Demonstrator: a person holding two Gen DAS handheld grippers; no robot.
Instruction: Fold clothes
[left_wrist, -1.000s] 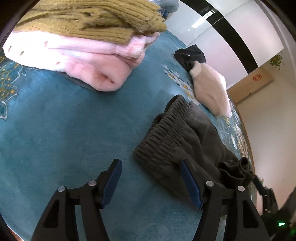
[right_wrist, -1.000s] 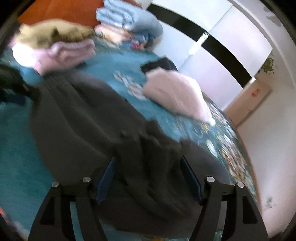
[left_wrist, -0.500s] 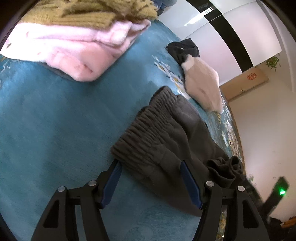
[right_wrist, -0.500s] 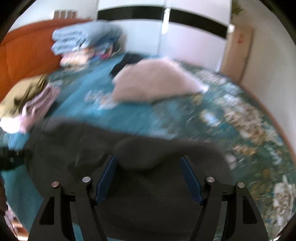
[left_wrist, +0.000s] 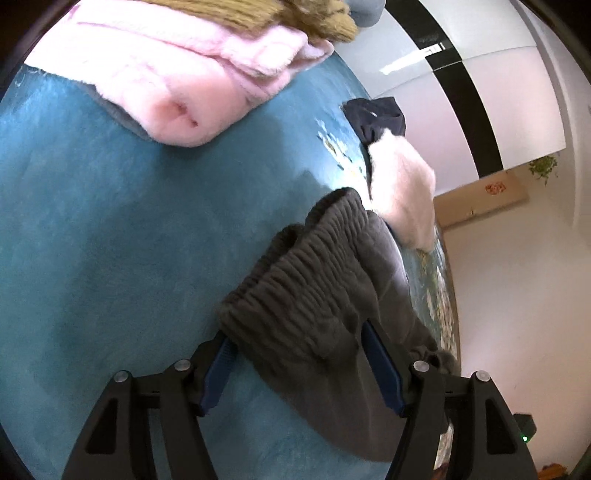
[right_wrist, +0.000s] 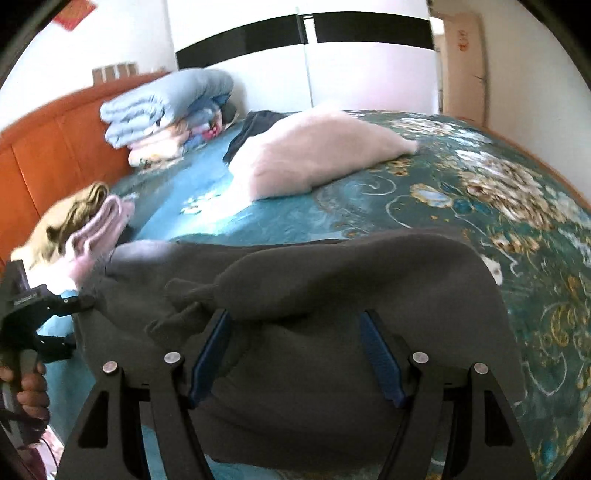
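Grey trousers (left_wrist: 321, 295) on teal bedspread (left_wrist: 110, 240), waistband between parted left claw (left_wrist: 299, 354), right claw (right_wrist: 295, 343) apparently ungripping over them.

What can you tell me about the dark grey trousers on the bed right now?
The dark grey trousers look like soft fleece, with a gathered elastic waistband. They lie on the teal bedspread, legs folded over the body into a loose hump. The left gripper straddles the waistband corner; the right gripper straddles the folded leg end. Neither gripper's pads look clamped on the cloth.
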